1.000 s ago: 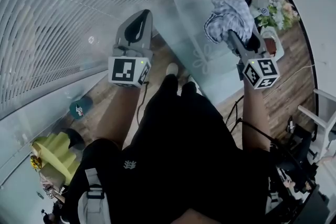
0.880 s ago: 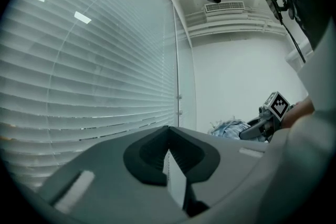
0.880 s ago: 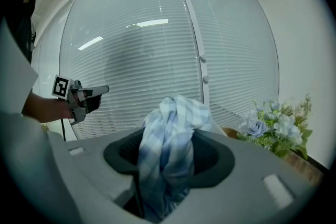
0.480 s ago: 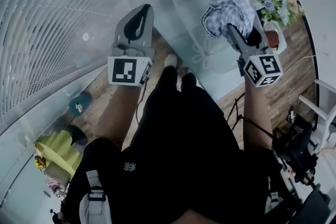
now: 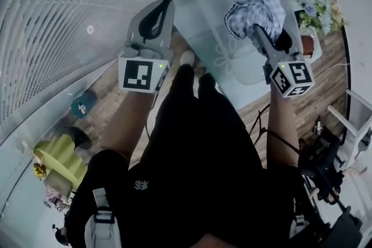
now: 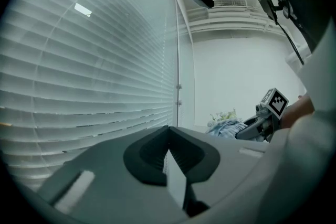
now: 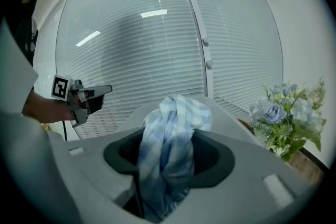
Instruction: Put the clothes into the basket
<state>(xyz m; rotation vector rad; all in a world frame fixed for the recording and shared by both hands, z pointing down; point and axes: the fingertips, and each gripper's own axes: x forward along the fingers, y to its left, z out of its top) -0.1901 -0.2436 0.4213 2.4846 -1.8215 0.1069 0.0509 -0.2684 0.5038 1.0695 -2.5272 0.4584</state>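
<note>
Slatted blinds (image 5: pixel 58 20) behind, wooden floor (image 5: pixel 116 96) below. The right gripper (image 5: pixel 257 31) is clamped on a bunched blue-checked cloth (image 5: pixel 256 6), held above the white basket (image 5: pixel 218 20), apparently ready for the drop. The left gripper (image 5: pixel 164 4) has its jaws together and empty, parked beside the basket, likely to keep clear.

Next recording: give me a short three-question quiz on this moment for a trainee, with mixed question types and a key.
1. True or false: the left tool grips a sock.
2. What does the right tool hold? A) a towel roll B) a blue-and-white checked cloth C) a cup
3. Short answer: what stands to the right of the right tool in its own view?
Key: 1 false, its jaws are together on nothing; 2 B; 3 a bunch of flowers.
</note>
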